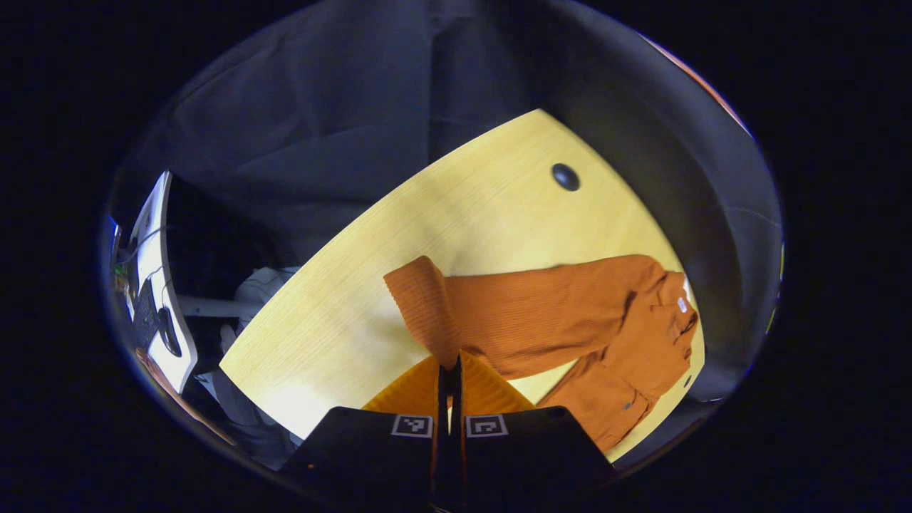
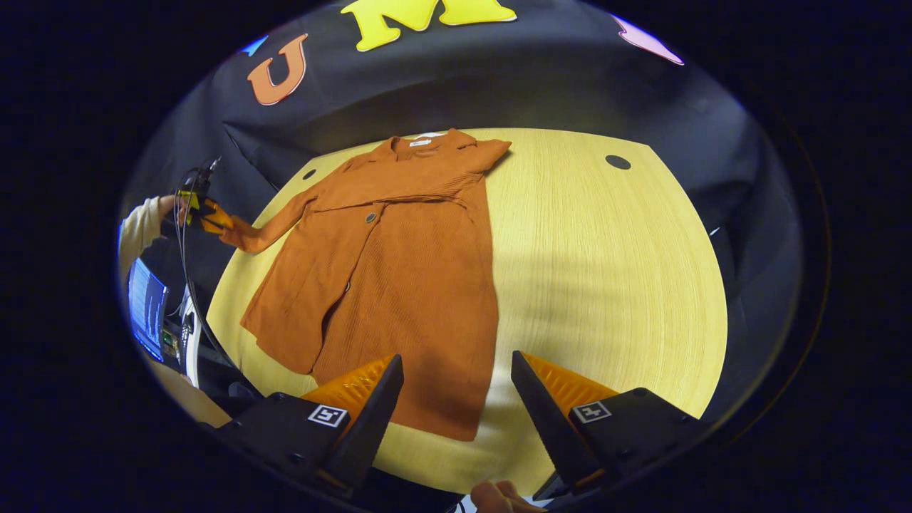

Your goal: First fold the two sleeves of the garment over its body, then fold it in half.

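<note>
— Garment (image 2: 399,285) lies flat on the table (image 2: 605,271), hem at the near edge, one sleeve (image 1: 427,306) past the left edge.
— Grippers?
— Left gripper (image 1: 449,370) is clamped on that sleeve's cuff; right gripper (image 2: 456,385) hangs wide apart, holding nothing.

left gripper (image 1: 449,367): jaws closed, pinching sleeve (image 1: 420,299) cuff
right gripper (image 2: 456,377): jaws wide apart, holding nothing, hovering

Your left gripper (image 1: 449,370) fingers are hiding pinched cuff (image 1: 427,299) end. Your right gripper (image 2: 456,388) is covering cardigan (image 2: 399,263) hem corner. Monitor (image 2: 146,306) is running off edge.
</note>
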{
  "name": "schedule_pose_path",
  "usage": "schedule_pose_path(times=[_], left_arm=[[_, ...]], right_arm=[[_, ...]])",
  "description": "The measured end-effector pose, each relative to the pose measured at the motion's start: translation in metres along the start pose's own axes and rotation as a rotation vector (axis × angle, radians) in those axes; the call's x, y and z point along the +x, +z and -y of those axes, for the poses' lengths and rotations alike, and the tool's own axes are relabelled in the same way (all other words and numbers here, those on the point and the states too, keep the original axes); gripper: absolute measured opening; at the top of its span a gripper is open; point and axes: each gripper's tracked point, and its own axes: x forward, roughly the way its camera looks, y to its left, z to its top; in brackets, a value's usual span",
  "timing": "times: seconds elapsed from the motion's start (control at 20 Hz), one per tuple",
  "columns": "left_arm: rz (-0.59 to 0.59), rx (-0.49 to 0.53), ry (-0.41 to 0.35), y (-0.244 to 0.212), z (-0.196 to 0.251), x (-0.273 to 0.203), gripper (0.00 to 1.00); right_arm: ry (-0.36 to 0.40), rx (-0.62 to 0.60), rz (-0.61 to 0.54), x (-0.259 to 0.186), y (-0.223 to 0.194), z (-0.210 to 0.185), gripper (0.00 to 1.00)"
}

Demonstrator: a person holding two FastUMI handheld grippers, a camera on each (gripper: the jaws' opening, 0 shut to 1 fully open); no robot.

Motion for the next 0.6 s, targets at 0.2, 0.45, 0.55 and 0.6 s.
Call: schedule_pose_path(times=[0.2, 0.45, 0.55, 0.6], left_arm=[[0.048, 0.137, -0.038, 0.007, 0.083, -0.02, 0.03], [0.03, 0.367, -0.084, -0.038, 0.201, -0.017, 0.03], [0.025, 0.437, -0.116, -0.065, 0.251, -0.013, 0.03], [0.024, 0.466, -0.13, -0.078, 0.275, -0.009, 0.03]], right_arm=[[0.031, 0.033, 0.021, -0.001, 0.002, 0.006, 0.98], [0.039, 0.062, 0.052, -0.011, -0.003, 0.029, 0.98], [0.036, 0.093, 0.058, -0.015, -0.007, 0.041, 0.98], [0.032, 0.12, 0.066, -0.018, -0.008, 0.049, 0.98]])
